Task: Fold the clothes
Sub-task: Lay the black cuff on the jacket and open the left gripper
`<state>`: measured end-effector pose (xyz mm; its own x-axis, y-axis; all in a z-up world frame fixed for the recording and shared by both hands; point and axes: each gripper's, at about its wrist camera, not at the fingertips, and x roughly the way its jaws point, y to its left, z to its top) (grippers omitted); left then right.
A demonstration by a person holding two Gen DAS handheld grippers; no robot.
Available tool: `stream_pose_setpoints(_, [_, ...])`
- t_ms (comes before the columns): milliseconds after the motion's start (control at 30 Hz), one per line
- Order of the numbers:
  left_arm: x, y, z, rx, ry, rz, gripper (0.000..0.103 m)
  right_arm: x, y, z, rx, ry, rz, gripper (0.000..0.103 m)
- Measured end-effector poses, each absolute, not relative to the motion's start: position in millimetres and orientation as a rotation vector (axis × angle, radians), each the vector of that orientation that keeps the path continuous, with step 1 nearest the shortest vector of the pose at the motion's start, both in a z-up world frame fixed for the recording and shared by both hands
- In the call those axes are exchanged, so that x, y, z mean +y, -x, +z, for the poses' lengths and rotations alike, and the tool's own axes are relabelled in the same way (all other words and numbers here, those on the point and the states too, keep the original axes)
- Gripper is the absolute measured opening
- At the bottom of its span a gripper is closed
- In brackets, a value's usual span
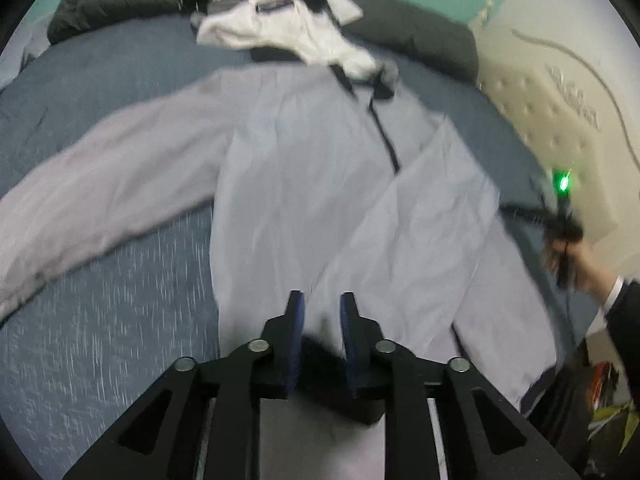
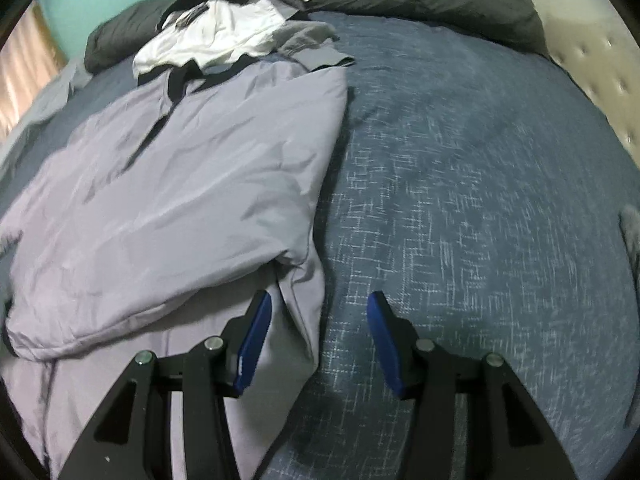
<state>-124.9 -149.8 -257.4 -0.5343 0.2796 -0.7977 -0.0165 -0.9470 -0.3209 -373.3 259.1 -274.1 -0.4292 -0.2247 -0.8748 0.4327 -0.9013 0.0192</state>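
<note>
A pale lilac-grey jacket (image 1: 304, 184) with a dark zip lies flat on the blue bedspread (image 1: 100, 320). One sleeve (image 1: 100, 200) stretches out to the left, and the other sleeve (image 1: 448, 216) is folded in over the body. My left gripper (image 1: 322, 304) hovers over the jacket's near hem, its jaws a little apart with nothing between them. In the right wrist view the jacket (image 2: 180, 184) fills the left half. My right gripper (image 2: 320, 312) is open above its right edge, one finger over the cloth and the other over bare bedspread (image 2: 480, 220).
A heap of white and black clothes (image 1: 280, 20) lies at the far side of the bed against dark grey pillows (image 1: 420, 36). A cream tufted headboard (image 1: 560, 100) stands on the right. A person's hand (image 1: 572, 256) holds the other gripper's handle there.
</note>
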Motion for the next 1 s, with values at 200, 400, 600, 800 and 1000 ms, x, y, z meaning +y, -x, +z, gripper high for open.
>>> stream_pose_setpoints(200, [-122,155,-275,-0.452,1.367,2.514,0.028,247,381,-278,0.332,-1.353,-2.355,0.050])
stream_pose_setpoints(400, [-109,172,-316,-0.499,1.450,2.457,0.028,240,387,-280,0.409,-1.318,-2.338,0.018])
stream_pose_setpoints(600, [-108,169,-337,-0.494,1.486,2.449,0.028,248,387,-279,0.445,-1.304,-2.327,0.006])
stream_pose_setpoints(800, [-108,169,-342,-0.478,1.502,2.446,0.027,258,389,-286,0.454,-1.342,-2.330,0.005])
stream_pose_setpoints(1000, [-107,172,-343,-0.476,1.507,2.443,0.027,280,388,-270,0.351,-1.349,-2.317,0.008])
